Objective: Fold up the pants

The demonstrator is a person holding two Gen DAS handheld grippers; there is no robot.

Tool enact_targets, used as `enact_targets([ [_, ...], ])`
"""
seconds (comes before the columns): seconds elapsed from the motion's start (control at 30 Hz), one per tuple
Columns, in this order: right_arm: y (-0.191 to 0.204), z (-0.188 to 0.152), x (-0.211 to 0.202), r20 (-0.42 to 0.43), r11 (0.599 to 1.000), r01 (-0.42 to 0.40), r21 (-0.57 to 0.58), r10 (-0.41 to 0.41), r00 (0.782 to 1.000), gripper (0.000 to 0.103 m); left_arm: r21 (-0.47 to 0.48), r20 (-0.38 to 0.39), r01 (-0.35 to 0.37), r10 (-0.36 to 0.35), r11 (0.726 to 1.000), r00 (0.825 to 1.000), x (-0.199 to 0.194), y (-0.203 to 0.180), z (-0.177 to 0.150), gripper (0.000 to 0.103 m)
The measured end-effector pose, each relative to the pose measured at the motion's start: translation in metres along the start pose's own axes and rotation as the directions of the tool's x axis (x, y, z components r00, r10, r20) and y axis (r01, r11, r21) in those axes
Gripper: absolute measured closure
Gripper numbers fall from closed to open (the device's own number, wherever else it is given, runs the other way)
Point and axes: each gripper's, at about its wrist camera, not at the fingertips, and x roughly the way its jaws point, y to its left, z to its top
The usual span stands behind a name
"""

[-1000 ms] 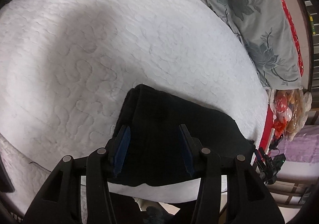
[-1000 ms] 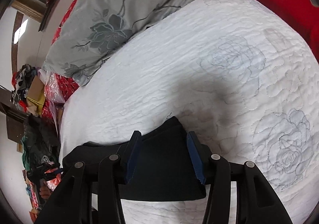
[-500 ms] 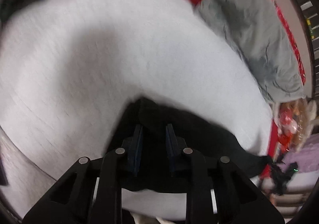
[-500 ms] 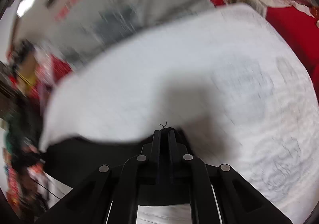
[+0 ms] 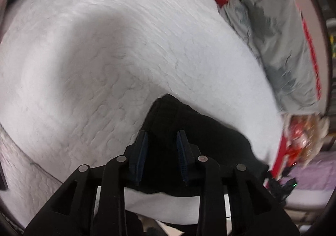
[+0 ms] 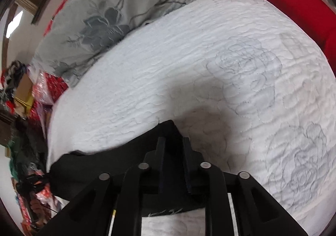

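Pants (image 5: 201, 143), black, folded, on white quilted bed (image 5: 105, 68). Since a second ago both grippers closed from wide, then eased slightly: left gripper (image 5: 161, 137) and right gripper (image 6: 173, 143) each narrowly pinch a corner, ready to lift. Rose stitching shows in right view only.

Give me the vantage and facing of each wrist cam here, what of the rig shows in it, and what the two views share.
Left wrist: on the left gripper, looking steeply down along its fingers at the black pants on the white quilt; only gripper fingers and linkage show.
Right wrist: on the right gripper, looking down at the pants' other corner; again only gripper parts.
Shared: pants, quilt, grey floral pillow. Both jaws have just been opening slightly, with cloth between them.
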Motion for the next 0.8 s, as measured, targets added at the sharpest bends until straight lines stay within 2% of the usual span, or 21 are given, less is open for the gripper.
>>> enact_targets([
  [0.1, -0.001, -0.006, -0.019, 0.026, 1.0, -0.009, -0.009, 0.009, 1.0, 0.074, -0.032, 0.041, 0.055, -0.054, 0.998, 0.998, -0.024, 0.007, -0.009, 0.073],
  [0.17, 0.005, -0.01, -0.026, 0.047, 0.999, -0.028, -0.017, 0.029, 0.998, 0.074, -0.006, 0.063, 0.117, -0.117, 0.993, 0.991, -0.038, 0.004, -0.025, 0.057],
  [0.23, 0.01, -0.016, -0.035, 0.069, 0.996, -0.084, -0.029, 0.086, 0.994, 0.071, 0.049, 0.064, 0.167, -0.17, 0.985, 0.983, -0.042, -0.008, -0.043, 0.044],
  [0.27, 0.012, -0.018, -0.036, 0.067, 0.994, -0.107, -0.032, 0.109, 0.992, 0.069, 0.077, 0.062, 0.164, -0.169, 0.984, 0.984, -0.04, -0.012, -0.048, 0.043],
  [0.33, 0.019, -0.024, -0.03, 0.039, 0.989, -0.144, -0.032, 0.146, 0.989, 0.065, 0.159, 0.049, 0.097, -0.106, 0.983, 0.993, -0.024, -0.025, -0.06, 0.043],
  [0.43, 0.021, -0.033, -0.019, 0.013, 0.988, -0.157, -0.01, 0.157, 0.987, 0.065, 0.181, 0.04, -0.029, 0.022, 0.983, 0.999, 0.007, -0.022, -0.062, 0.044],
  [0.47, 0.019, -0.035, -0.016, 0.01, 0.988, -0.155, 0.002, 0.155, 0.988, 0.065, 0.168, 0.035, -0.083, 0.078, 0.982, 0.996, 0.018, -0.016, -0.061, 0.044],
  [0.53, 0.008, -0.039, -0.007, 0.007, 0.993, -0.111, 0.035, 0.111, 0.994, 0.065, 0.139, 0.026, -0.224, 0.222, 0.965, 0.975, 0.044, 0.002, -0.058, 0.042],
  [0.57, -0.001, -0.041, -0.001, -0.001, 0.994, -0.087, 0.061, 0.087, 0.996, 0.067, 0.128, 0.013, -0.205, 0.205, 0.97, 0.979, 0.049, 0.008, -0.056, 0.039],
  [0.6, -0.01, -0.042, 0.004, -0.01, 0.992, -0.092, 0.09, 0.093, 0.996, 0.07, 0.078, 0.015, -0.157, 0.156, 0.985, 0.988, 0.045, 0.016, -0.055, 0.038],
  [0.67, -0.016, -0.045, 0.003, 0.005, 0.984, -0.128, 0.125, 0.128, 0.992, 0.069, 0.004, 0.021, -0.071, 0.071, 0.997, 0.997, 0.031, 0.021, -0.057, 0.04],
  [0.73, -0.013, -0.044, -0.002, 0.002, 0.982, -0.142, 0.121, 0.143, 0.99, 0.066, -0.003, 0.044, -0.033, 0.033, 0.999, 0.998, 0.014, 0.018, -0.063, 0.04],
  [0.8, -0.008, -0.041, -0.014, 0.009, 0.982, -0.164, 0.094, 0.164, 0.986, 0.066, 0.037, 0.091, -0.027, 0.023, 0.999, 0.996, -0.006, 0.0, -0.075, 0.04],
])
